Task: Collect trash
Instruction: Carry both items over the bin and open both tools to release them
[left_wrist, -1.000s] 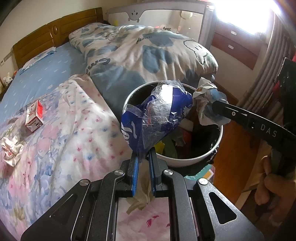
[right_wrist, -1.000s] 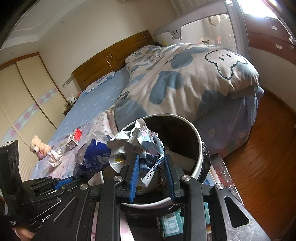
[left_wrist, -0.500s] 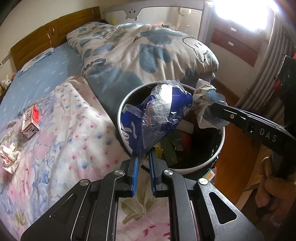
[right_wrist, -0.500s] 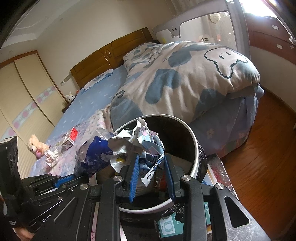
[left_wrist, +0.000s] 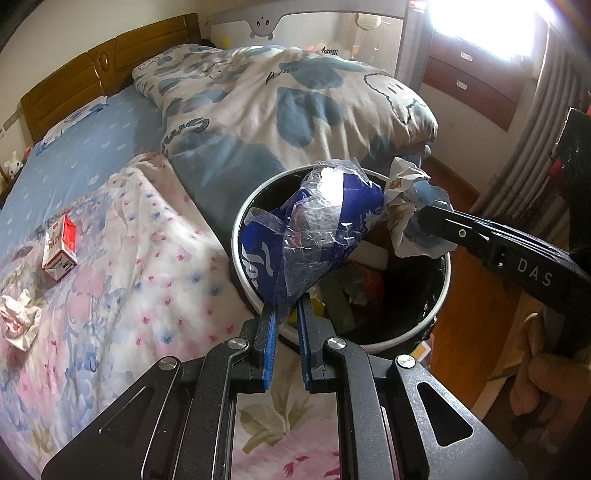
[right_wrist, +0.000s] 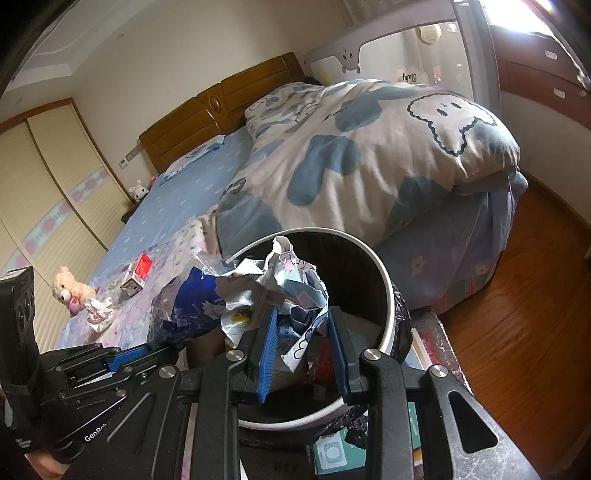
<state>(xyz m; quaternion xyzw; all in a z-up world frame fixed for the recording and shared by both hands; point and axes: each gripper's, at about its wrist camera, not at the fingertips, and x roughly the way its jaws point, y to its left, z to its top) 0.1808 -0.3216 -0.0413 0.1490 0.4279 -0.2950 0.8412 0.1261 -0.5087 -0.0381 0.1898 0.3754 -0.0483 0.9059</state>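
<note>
Both pieces of trash hung over the mouth of the bin (left_wrist: 441, 295), a round black pail with a white rim standing hard against the foot of the bed (left_wrist: 92, 177). The left gripper (left_wrist: 283, 301) was nearly closed, pinching the tail of a blue-and-clear plastic wrapper (left_wrist: 314, 225); the wrapper stood up and away from the jaws, its long axis running from the near rim out over the opening, its bulk above the near-left part of the mouth. The right gripper (right_wrist: 301, 325) was closed partway on a crumpled printed paper (right_wrist: 280, 280), the wad bulging above the fingers and sitting over the middle of the bin. In the left wrist view the two loads were just beside each other, perhaps touching at the wrapper's far end; I could not tell for certain. Inside the bin some trash already lay at the bottom. My reading: the drop lay straight below for both, the right load better centred, the left one closer to the rim and likelier to catch it or spill onto the quilt. On the bed, well apart from the bin, a small red-and-white carton (left_wrist: 59, 251) and a crumpled tissue (left_wrist: 18, 317) lay on the floral sheet, on the left gripper's side, so that arm looked the nearer for them.
</note>
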